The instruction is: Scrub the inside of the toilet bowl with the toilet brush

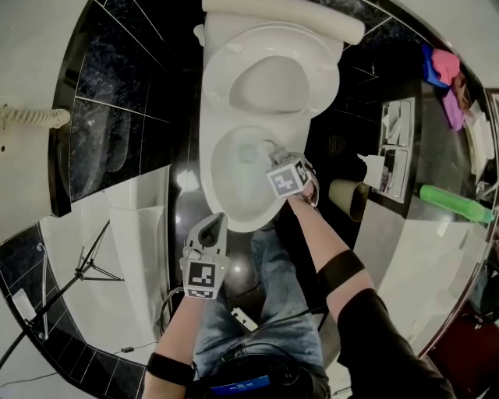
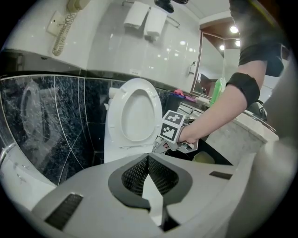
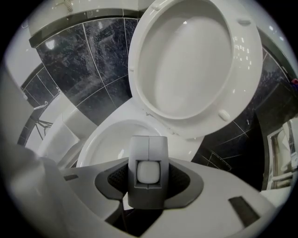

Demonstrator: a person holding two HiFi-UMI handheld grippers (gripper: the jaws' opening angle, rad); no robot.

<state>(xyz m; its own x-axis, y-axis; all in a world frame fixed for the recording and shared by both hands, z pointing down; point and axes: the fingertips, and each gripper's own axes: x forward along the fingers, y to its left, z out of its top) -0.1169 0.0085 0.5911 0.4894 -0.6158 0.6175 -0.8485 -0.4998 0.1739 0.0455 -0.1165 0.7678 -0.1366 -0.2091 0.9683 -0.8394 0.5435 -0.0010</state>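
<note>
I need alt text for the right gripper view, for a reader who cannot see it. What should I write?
The right tongs grip a grey handle with a white square face, and the open toilet bowl lies beyond it. Behind the bowl the seat stands raised against a dark tiled wall.

White toilet bowl (image 1: 234, 204); black marbled tiles (image 1: 117, 82); grey toilet brush (image 3: 148, 153); green bottle (image 1: 456, 204).

Toilet brush (image 3: 148, 153): only the grey end of its handle shows, square-on between the jaws of the right gripper (image 3: 149, 186). Bristle head hidden behind it. From overhead, that gripper covers most of the brush. Cistern (image 1: 282, 17) cut off by the top edge. Counter clutter (image 1: 444, 78) too small to name.
</note>
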